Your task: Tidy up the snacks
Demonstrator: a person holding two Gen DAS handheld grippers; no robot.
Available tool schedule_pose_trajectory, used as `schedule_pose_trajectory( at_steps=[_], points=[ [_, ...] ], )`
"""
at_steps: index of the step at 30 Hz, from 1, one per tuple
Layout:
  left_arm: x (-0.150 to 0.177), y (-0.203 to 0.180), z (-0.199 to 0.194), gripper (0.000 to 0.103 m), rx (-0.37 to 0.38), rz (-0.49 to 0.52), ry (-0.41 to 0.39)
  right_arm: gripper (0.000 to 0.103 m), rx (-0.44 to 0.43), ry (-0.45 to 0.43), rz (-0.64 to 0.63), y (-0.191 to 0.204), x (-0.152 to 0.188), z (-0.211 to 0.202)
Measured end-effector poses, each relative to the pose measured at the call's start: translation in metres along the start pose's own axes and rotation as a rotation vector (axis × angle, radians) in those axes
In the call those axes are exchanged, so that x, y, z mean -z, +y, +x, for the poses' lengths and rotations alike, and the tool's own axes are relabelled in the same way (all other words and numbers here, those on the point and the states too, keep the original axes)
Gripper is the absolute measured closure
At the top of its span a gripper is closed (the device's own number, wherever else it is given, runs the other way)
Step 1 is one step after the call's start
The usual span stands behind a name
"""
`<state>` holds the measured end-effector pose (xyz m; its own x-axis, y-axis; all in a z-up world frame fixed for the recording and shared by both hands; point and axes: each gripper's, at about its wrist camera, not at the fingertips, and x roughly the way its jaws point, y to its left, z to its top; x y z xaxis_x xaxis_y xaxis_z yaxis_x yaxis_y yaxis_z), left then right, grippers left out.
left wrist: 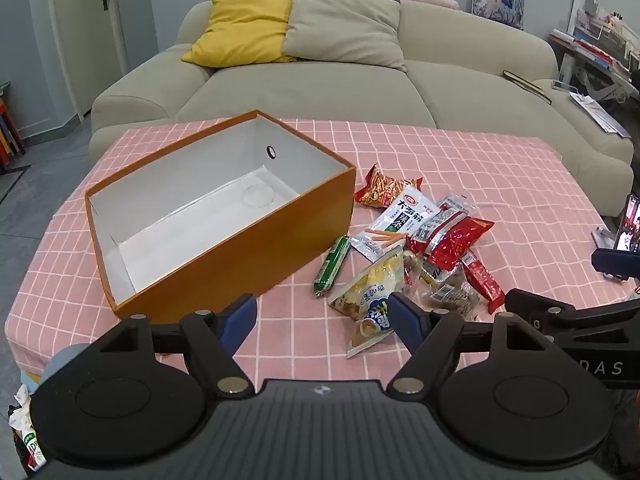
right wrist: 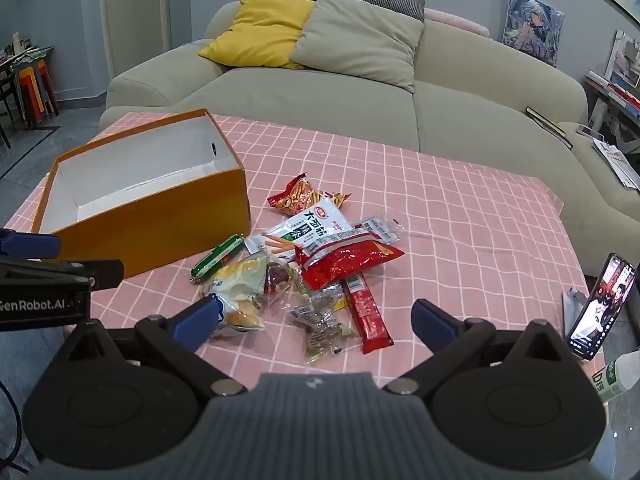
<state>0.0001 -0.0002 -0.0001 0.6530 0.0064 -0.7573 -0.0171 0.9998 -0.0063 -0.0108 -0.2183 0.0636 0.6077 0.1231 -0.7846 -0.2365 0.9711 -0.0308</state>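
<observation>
both tongs are spread wide and holding nothing; my left tongs (left wrist: 324,316) hang over the near edge of the snack pile, my right tongs (right wrist: 316,320) over its near right side; the snacks sit heaped on the pink checked bench (left wrist: 460,168), just right of the open orange box (left wrist: 224,256), whose white inside looks bare – so i judge nothing is sorted yet; nearest the left tongs is the pale yellow snack bag (left wrist: 372,292), with the green sausage stick (left wrist: 332,266) lying apart beside the box; nearest the right is the long red bar (right wrist: 366,314), next to a clear crinkly packet (right wrist: 320,328); to do this well i'd take the loose outliers first – the sausage or the bar; pinch across the narrow width, low on the pack, so the film doesn't slip; lift clear before swinging over the box wall.
</observation>
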Motion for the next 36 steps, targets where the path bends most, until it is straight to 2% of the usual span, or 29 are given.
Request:
schedule_pose_trajectory(
  at_steps=[7,11,20,36],
  points=[
    [0.000,0.001,-0.002,0.016,-0.002,0.000,-0.004,0.004,0.000,-0.025,-0.005,0.000,0.000,-0.001],
    [0.012,0.005,0.005,0.016,0.001,0.000,-0.006,0.004,-0.003,-0.019,-0.001,-0.001,0.004,0.003],
    [0.003,0.003,0.000,0.016,-0.013,0.006,0.012,0.004,-0.016,-0.019,-0.002,0.003,0.002,0.001],
    [0.005,0.008,-0.002,0.016,-0.020,0.007,0.015,0.004,-0.033,-0.032,-0.018,0.006,0.002,0.000]
  ],
)
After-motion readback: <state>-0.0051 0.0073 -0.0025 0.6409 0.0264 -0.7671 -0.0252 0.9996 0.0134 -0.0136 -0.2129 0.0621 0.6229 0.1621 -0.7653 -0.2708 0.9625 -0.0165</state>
